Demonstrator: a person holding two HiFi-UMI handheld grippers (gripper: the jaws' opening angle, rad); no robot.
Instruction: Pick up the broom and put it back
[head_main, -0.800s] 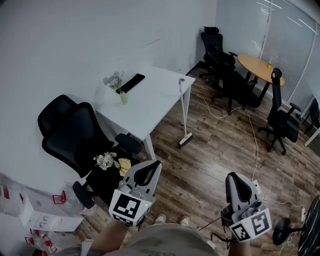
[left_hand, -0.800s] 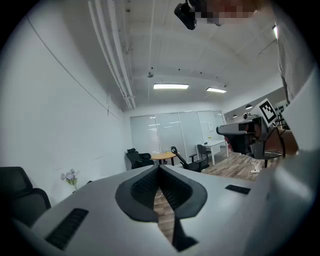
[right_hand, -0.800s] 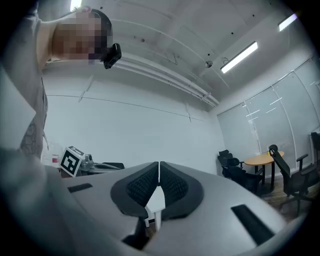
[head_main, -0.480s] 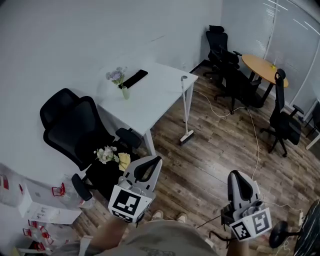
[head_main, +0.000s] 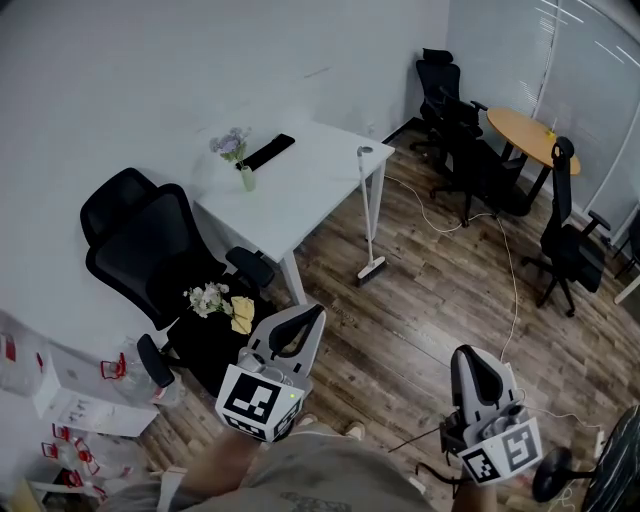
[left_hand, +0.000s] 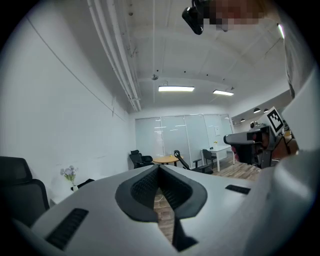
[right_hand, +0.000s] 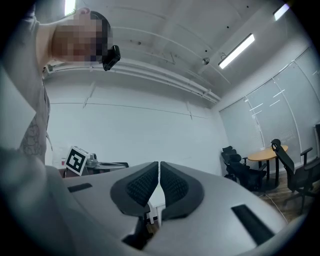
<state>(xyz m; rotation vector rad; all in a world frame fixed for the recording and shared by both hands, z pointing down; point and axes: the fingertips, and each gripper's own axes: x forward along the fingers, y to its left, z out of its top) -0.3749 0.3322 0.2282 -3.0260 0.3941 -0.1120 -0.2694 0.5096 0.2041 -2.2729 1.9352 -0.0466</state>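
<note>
Holding two grippers low in the head view, on the near side of the white desk (head_main: 310, 185), you had both closed and empty. The left gripper (head_main: 311, 318) had its jaw tips meeting, with only wood floor showing through the gap lower down in the left gripper view (left_hand: 160, 172). The right gripper (head_main: 470, 361) had its jaws drawn together to a thin slit in the right gripper view (right_hand: 159, 172), with nothing between them.

There was one broom (head_main: 369, 215). It leaned nearly upright against the desk's right-hand corner, with its handle top at the desk edge and its brush head on the floor just beside the desk leg, well apart from both grippers.

On the desk stood one vase of flowers (head_main: 238, 160) and one flat black object (head_main: 268, 152), too small for you to identify. One black office chair (head_main: 150, 265) sat at the desk's left side, with one bunch of flowers (head_main: 208, 297) and something yellow on its seat. Beyond the desk was one round wooden table (head_main: 520, 130). The dark chairs (head_main: 470, 155) around it merged together, so you could not count them surely. White boxes (head_main: 70, 400) to the left of the desk were cut off by the frame.
</note>
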